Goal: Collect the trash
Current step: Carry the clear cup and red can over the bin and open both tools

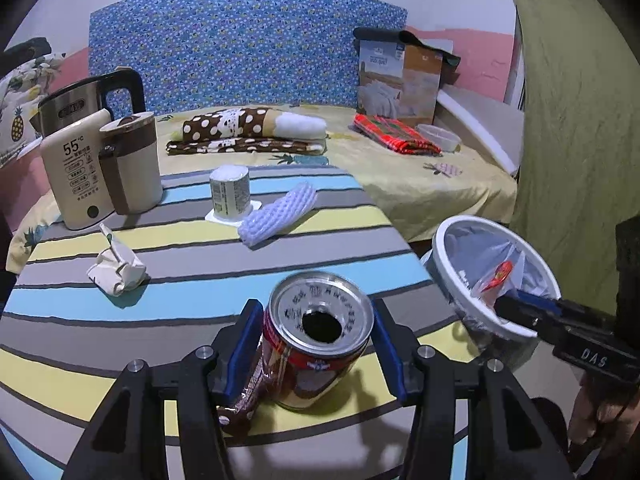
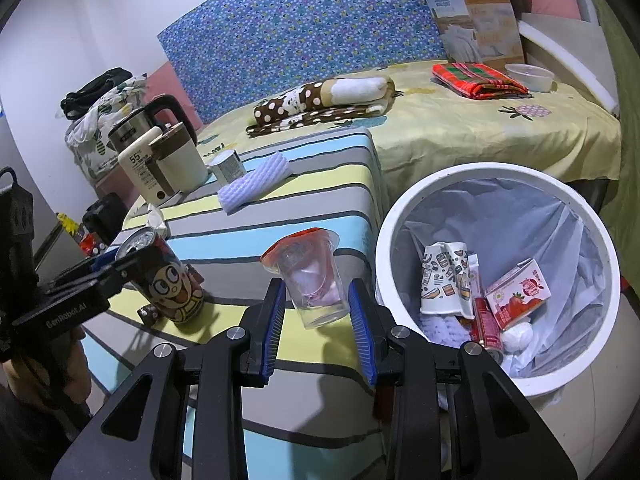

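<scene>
My left gripper (image 1: 316, 328) stands around a red drink can (image 1: 316, 340) upright on the striped table (image 1: 200, 240); the pads are close to its sides, with contact unclear. A brown wrapper (image 1: 240, 396) lies by its left finger. My right gripper (image 2: 316, 304) holds a clear plastic cup with a red lid (image 2: 308, 276) between its pads, near the table's right edge beside the white trash bin (image 2: 400, 216). The can (image 2: 172, 280) and left gripper (image 2: 116, 264) also show in the right wrist view. In the left wrist view the right gripper (image 1: 504, 304) reaches over the bin (image 1: 452, 276).
On the table lie a crumpled paper (image 1: 118, 268), an upside-down yogurt cup (image 1: 230, 196), a white foam net (image 1: 276, 216) and two kettles (image 1: 100, 168). The bin holds a paper cup (image 2: 444, 280), a juice carton (image 2: 518, 292) and other trash. A bed (image 2: 460, 128) with folded cloths stands behind.
</scene>
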`<state>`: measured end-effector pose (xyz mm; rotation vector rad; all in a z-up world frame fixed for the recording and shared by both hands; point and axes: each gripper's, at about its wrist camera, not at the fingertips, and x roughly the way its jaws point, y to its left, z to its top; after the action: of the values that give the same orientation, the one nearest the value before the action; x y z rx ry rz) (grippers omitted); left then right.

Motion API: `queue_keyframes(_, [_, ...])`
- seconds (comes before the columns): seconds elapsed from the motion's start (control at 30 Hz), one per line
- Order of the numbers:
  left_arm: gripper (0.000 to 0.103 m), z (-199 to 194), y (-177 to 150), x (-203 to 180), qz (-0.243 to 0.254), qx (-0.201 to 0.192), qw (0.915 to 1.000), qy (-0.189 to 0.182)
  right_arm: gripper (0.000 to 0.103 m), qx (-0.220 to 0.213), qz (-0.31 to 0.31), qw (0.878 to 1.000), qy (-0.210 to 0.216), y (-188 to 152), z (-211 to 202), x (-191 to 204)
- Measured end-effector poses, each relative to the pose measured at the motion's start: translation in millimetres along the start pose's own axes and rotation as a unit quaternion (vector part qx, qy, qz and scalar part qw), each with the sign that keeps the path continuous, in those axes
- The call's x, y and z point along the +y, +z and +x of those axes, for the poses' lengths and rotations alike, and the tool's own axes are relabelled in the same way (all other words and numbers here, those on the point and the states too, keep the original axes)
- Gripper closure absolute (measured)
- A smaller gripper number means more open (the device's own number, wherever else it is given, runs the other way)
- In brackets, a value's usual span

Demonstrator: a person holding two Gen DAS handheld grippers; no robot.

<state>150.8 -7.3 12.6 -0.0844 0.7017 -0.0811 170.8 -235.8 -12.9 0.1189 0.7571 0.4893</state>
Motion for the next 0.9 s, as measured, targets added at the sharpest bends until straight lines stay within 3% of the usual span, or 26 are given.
queue_keyframes(0.43, [0.048, -7, -1, -1, 0.006, -0.014, 0.9999, 0.007, 0.068, -0.005, 0.000, 1.000, -0.002, 0, -4, -1])
queue_keyframes(0.9, [0.048, 0, 30, -44, 0.019, -0.030, 0.9980, -0.053, 0.068, -0.028, 0.018, 0.999, -0.034, 2, -22, -27])
